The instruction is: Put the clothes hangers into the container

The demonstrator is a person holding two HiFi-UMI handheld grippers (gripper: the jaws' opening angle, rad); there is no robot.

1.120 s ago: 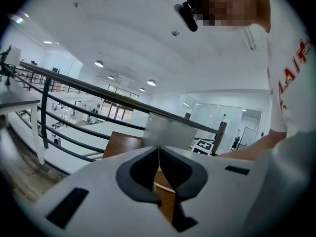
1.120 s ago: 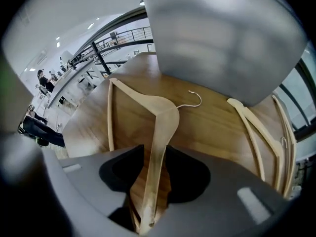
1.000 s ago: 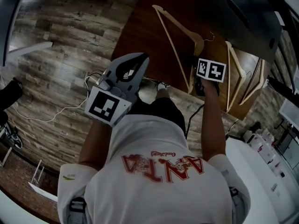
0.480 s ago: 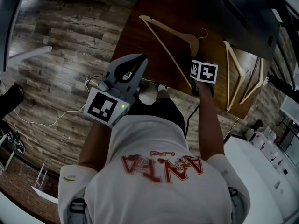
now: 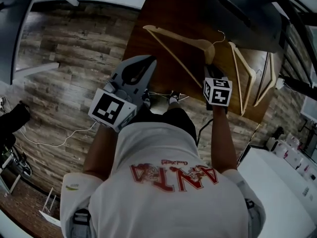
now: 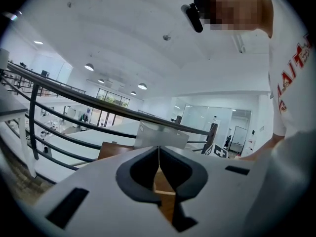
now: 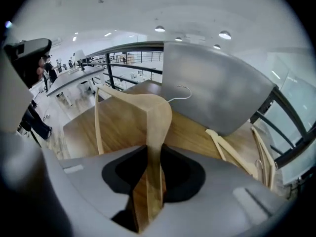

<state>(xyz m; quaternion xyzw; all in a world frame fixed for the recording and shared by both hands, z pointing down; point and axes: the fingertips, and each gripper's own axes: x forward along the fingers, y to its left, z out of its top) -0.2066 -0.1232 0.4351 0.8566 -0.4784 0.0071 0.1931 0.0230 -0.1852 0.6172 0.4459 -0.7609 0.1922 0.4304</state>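
On the dark wood tabletop (image 5: 148, 58), my right hand-held gripper (image 7: 150, 181) has just closed, pinching a wooden hanger (image 7: 157, 115) by its neck. The left hand-held gripper (image 6: 159, 168) is pressed together, empty. Next, I reckon: carry it into the far grey container (image 7: 217, 88).

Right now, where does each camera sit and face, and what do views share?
Head view: on the head, facing steeply down at the table; shirt, left gripper, right gripper.
Left gripper view: on that gripper, facing railings; shut empty jaws, shirt.
Right gripper view: on that gripper, facing the container; jaws just closed on the hanger.
Shared: head and right gripper views show that hanger.
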